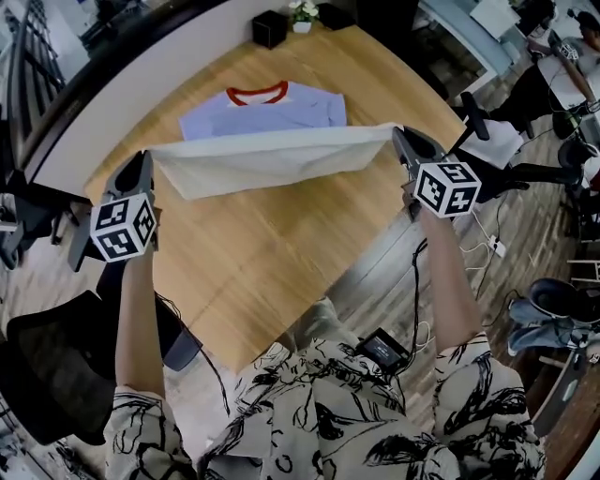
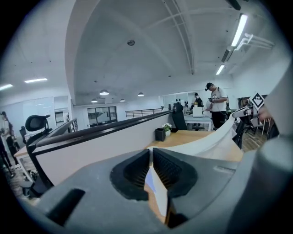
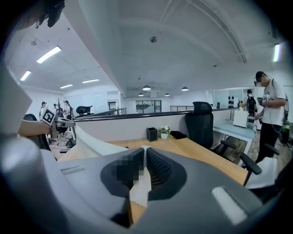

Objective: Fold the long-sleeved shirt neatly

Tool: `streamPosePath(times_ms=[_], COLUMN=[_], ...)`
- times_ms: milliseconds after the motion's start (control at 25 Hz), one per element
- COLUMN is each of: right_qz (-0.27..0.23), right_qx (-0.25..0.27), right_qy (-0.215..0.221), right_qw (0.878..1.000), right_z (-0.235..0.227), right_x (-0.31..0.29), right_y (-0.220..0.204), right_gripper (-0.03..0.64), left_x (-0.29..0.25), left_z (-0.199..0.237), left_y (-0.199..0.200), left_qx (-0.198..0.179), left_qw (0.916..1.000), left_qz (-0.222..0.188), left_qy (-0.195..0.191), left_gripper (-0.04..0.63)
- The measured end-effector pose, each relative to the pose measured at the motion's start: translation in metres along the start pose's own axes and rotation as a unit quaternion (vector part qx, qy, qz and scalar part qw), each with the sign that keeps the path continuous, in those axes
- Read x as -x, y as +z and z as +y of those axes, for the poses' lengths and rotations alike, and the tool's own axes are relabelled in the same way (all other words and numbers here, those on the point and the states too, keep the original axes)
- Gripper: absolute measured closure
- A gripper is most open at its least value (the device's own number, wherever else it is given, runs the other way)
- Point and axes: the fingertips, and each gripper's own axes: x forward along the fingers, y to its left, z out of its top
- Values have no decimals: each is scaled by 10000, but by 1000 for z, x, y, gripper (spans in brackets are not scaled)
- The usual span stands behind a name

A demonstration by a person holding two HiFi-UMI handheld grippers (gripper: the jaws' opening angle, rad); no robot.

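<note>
- The left hand-held gripper [image 1: 147, 159] and right hand-held gripper [image 1: 400, 134] each pinch a shirt [image 1: 267, 155] corner, its edge stretched at upper centre.
- The collar [image 1: 256, 95] end lies on the bench [image 1: 281, 262].
- Keep the edge taut and lay it level toward the collar.

box [image 1: 269, 28] and plant [image 1: 302, 14] obstruct the far table [image 1: 272, 267] edge

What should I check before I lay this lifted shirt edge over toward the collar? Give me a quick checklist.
1. Left claw shut on a shirt corner: ok.
2. Right claw shut on the other corner: ok.
3. Lifted edge stretched straight between the claws: ok.
4. Red collar end lying flat on the table: ok.
5. Sleeves tucked inside: cannot tell, none show.
6. Black box and plant pot clear of the shirt: ok.
</note>
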Motion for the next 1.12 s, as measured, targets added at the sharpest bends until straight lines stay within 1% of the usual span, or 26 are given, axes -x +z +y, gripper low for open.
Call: streamPosePath(times_ms=[160,320,400,480,560,640,840,920,1000,1120], right_qz=[9,131,226,366,518,683,1066,1205,1386,1670], right_qx=[0,-15,-34,-31,-32,-34,-4,33,112,399], right_qy=[98,146,191,213,224,232,226,207,158,72], right_qw=[10000,9998,9996,9991,9984,9974,9940,9925,9902,9851], right_z=[-19,-39,-50,-65,-79,-88,-106,-113,-120,-125], right_x=[-51,-109,-136,-167,-198,-225,-283,-304,-321,-339], right_y=[4,6,5,-1,-11,-26,-64,-76,-89,-108], right_gripper=[591,591,591,591,591,591,591,591,591,589], left_x=[-55,-108,-135,-167,-198,-222,-272,-292,-310,-329], left_z=[19,35,41,47,54,60,72,75,79,83], left_y=[-2,-4,-3,-9,-22,-38,-80,-92,-104,-126], left_qx=[-174,-401,-402,-289,-204,-209,-497,-470,-412,-453], left_qw=[9996,9983,9979,9976,9967,9953,9896,9883,9865,9825], left_qz=[67,235,348,489,653,825,1274,1391,1536,1771], left_qy=[209,340,382,400,432,470,438,406,387,348], left_gripper=[563,562,563,561,561,561,561,561,561,561])
